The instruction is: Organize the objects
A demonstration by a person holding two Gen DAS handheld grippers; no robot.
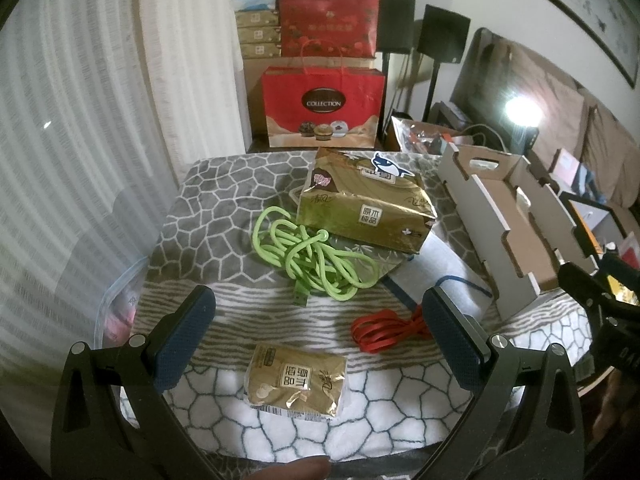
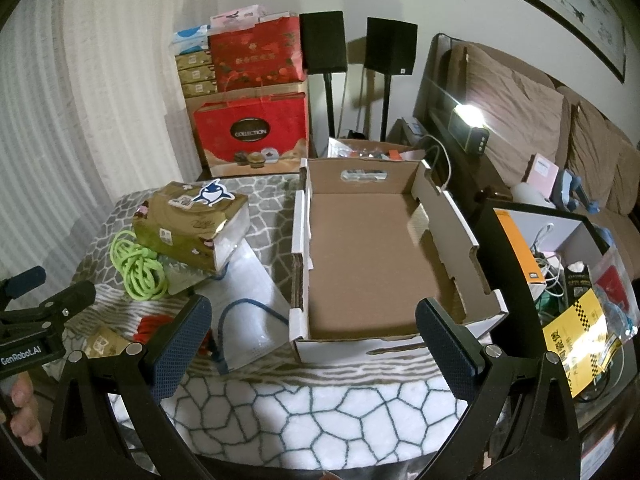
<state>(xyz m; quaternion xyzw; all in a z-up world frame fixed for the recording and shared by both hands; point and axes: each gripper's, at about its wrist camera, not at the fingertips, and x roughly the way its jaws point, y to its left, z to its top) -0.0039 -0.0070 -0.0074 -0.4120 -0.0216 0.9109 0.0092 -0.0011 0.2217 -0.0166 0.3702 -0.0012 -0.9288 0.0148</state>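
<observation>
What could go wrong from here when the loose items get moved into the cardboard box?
The green cable lies in a loose tangle partly under the large tissue pack, so lifting it may drag the pack. The red cable is thin and flat on the cloth, so the open left gripper fingers may pinch fabric instead.

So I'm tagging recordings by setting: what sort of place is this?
Most likely a home living room: a brown sofa, two speakers on stands, and stacked gift boxes beside a curtain.

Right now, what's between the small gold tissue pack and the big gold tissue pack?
Left wrist view: the green cable coiled against the big gold tissue pack, then bare blanket down to the small gold tissue pack.
</observation>
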